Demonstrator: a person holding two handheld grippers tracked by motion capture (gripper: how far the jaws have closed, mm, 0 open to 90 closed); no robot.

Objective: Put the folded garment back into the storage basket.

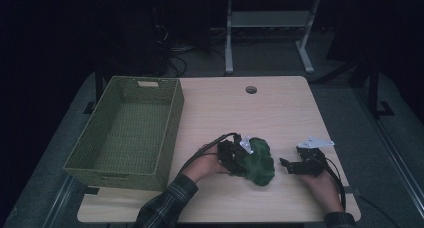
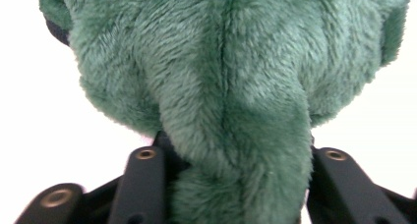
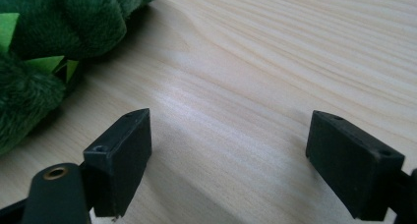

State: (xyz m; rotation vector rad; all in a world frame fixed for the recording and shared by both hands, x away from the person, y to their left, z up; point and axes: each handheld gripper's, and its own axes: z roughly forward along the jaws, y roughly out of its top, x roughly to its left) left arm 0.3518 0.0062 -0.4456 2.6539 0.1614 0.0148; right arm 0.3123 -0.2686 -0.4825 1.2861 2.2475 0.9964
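A fuzzy green plush toy lies on the light wooden table, near its front edge. My left gripper reaches into the toy from the left, and its jaws are pressed on the fur. In the left gripper view the plush bulges out between and above the two black jaws of my left gripper. My right gripper rests low over the table just right of the toy, open, with bare wood between its jaws. In the right gripper view the plush lies at the upper left, apart from my right gripper.
A green woven basket with nothing in it stands on the table's left side. A round cable hole sits near the far edge. Beyond the table are a desk frame and dark floor.
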